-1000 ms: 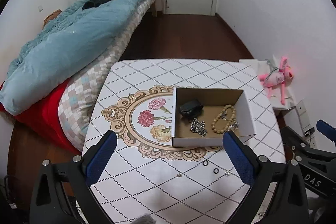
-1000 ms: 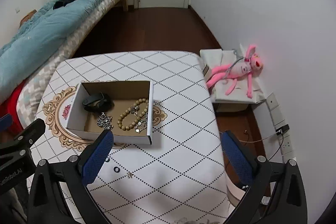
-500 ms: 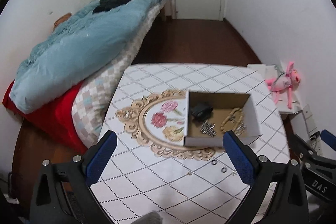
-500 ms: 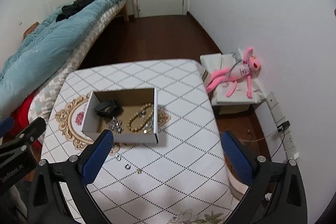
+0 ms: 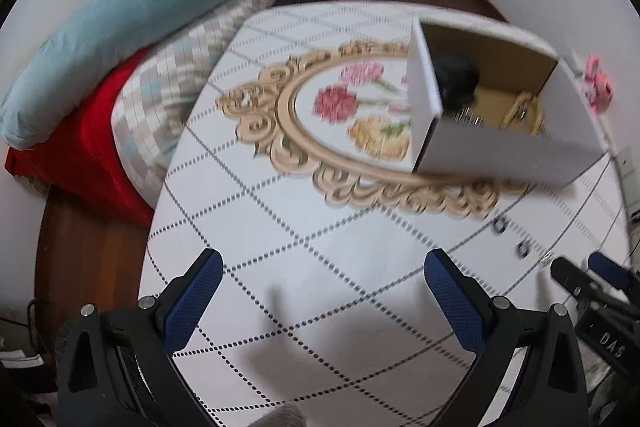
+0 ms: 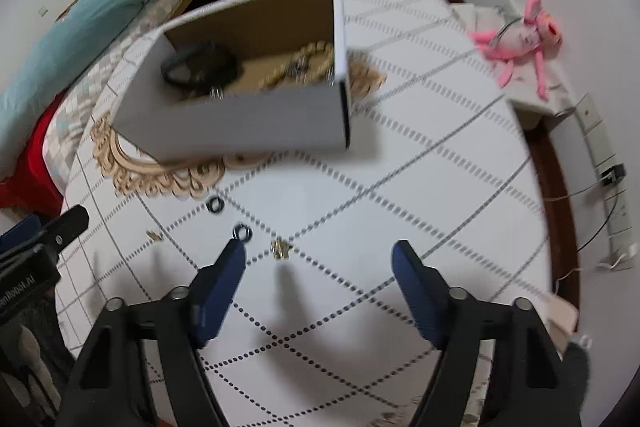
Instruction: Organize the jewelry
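Note:
A white cardboard box (image 6: 240, 123) stands on the patterned table (image 6: 420, 155). It holds a black item (image 6: 200, 67), a wooden bead bracelet (image 6: 312, 53) and silver chain. In front of the box lie two dark rings (image 6: 216, 205) (image 6: 243, 231) and a small gold piece (image 6: 281, 249); another gold piece (image 6: 153, 235) lies further left. My right gripper (image 6: 320, 255) hovers low over them. Its jaws are closing and grip nothing, with the gold piece on the table below them. My left gripper (image 5: 323, 261) is open over bare tabletop, left of the box (image 5: 496, 151) and rings (image 5: 500, 225).
A bed with a blue duvet (image 5: 120, 7) and red sheet (image 5: 80, 147) runs along the table's left edge. A pink plush toy (image 6: 520, 35) lies on a low white stand to the right, with a power strip (image 6: 604, 163) on the floor. A door stands at the back.
Both grippers have dropped towards the table and tipped downward, so the box and rings look much larger. The right jaws stand narrower than before.

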